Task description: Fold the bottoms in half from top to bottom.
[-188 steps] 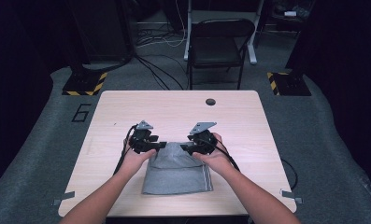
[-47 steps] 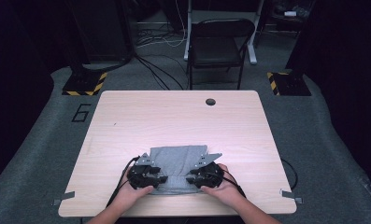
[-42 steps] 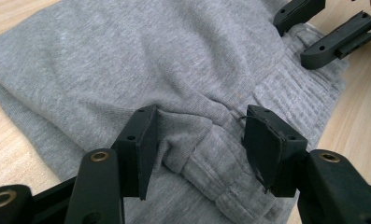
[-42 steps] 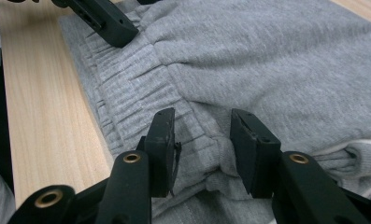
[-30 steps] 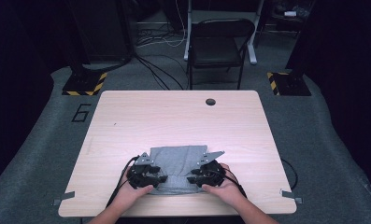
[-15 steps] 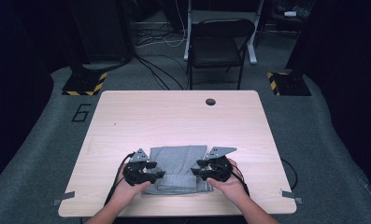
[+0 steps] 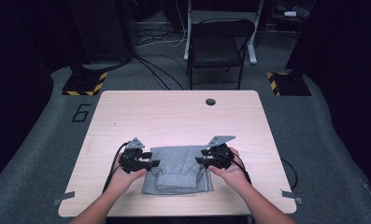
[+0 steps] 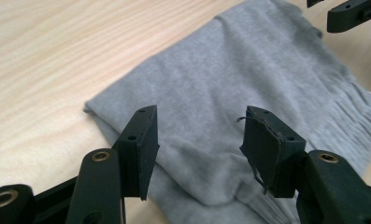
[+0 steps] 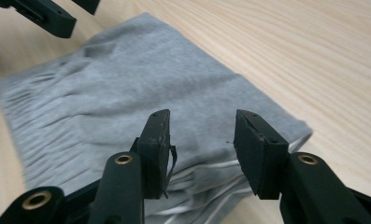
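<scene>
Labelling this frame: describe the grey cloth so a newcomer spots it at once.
Start at the wooden table and go to its near edge. The cloth lies flat there between the two hand-held grippers, folded into a rough rectangle. It is the one soft grey thing on the wood, with a ribbed band and white cords.

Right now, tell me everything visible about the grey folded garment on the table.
The grey garment looks like soft knit fabric, folded into a flat rectangle near the table's front edge. A ribbed, gathered band crosses its near part, and white stripes edge the fold on the person's right. It lies flat. The left claw and right claw hover open at its two sides, neither gripping it.
</scene>
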